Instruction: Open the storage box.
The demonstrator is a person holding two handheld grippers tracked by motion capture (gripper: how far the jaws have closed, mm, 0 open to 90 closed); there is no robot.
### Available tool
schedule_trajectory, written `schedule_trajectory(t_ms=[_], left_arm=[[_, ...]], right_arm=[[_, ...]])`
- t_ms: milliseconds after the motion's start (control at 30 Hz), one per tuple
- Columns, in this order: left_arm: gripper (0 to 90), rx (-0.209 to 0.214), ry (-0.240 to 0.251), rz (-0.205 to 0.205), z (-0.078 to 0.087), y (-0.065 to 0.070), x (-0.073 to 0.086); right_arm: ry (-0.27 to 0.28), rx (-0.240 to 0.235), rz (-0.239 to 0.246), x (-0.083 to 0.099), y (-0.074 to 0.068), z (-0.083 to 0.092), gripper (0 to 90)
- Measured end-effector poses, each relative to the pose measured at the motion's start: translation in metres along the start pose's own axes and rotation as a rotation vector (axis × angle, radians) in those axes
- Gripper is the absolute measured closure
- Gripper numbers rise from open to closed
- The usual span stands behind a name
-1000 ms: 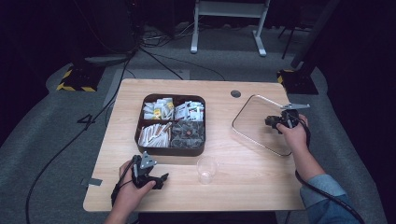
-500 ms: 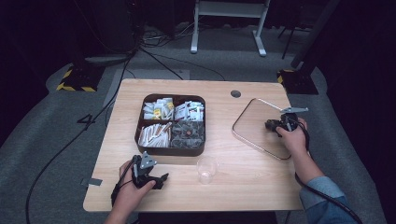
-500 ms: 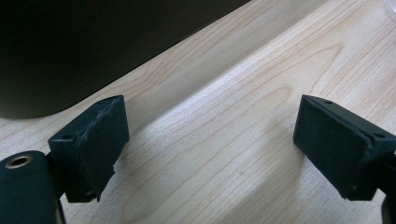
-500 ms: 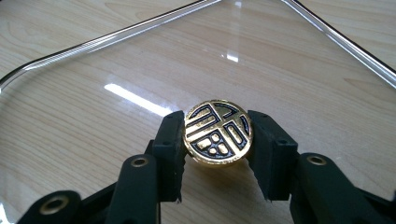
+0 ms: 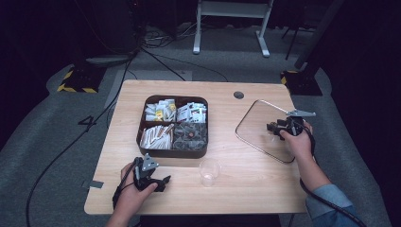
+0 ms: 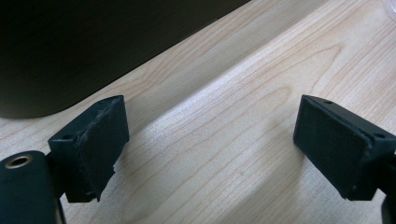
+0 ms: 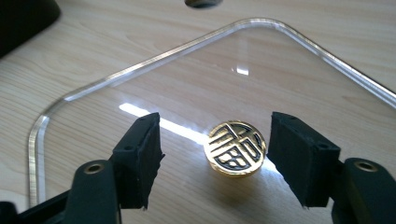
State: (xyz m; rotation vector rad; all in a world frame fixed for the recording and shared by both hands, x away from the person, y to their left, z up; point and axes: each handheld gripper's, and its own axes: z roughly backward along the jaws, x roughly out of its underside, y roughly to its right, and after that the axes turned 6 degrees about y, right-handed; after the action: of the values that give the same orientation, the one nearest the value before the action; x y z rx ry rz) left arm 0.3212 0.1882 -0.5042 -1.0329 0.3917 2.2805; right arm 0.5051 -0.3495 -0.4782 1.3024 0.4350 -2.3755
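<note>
The glass lid (image 7: 196, 88) lies flat on the right side of the table (image 5: 265, 189), and your right gripper (image 7: 215, 161) sits over it with its jaws just opened. The lid's round gold knob (image 7: 235, 148) stands between the pads, nearer the one at picture right, and neither pad presses on it. That gripper's view gives you what the high view cannot: the knob's face carries a dark cut-out pattern in polished brass-coloured metal, and the lid's thick rounded rim catches a bright strip of light, with pale wood grain reading straight through the clear pane. From above, the lid (image 5: 262, 130) is just a faint rounded square and the knob is hidden behind your right gripper (image 5: 276, 128).

Your left gripper (image 6: 212, 144) rests near the table's front edge with its jaws wide apart and bare wood between them; its pads are matte black and rough, the one at picture left frayed along its edge. The high view places your left gripper (image 5: 161, 182) just in front of the dark tray (image 5: 139, 137), whose four compartments hold packets and sticks. A small clear plastic cup (image 5: 209, 171) stands upright between your two hands, close to the tray's front wall.
</note>
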Motion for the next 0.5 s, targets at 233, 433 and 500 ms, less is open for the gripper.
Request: schedule_trajectory(t_ms=[233,433,500], left_arm=[[10.9,0.000,0.000,-0.001,0.000,0.000,0.000],[11.4,-0.002,0.001,0.004,0.000,0.001,0.000],[11.8,-0.005,0.003,0.005,0.000,0.001,0.000]], right_arm=[[0.070,-0.046,0.013,0.003,-0.019,0.023,34.1],[0.072,-0.127,0.029,0.019,-0.043,0.041,33.6],[0.060,-0.165,0.048,0.021,-0.053,0.045,32.7]])
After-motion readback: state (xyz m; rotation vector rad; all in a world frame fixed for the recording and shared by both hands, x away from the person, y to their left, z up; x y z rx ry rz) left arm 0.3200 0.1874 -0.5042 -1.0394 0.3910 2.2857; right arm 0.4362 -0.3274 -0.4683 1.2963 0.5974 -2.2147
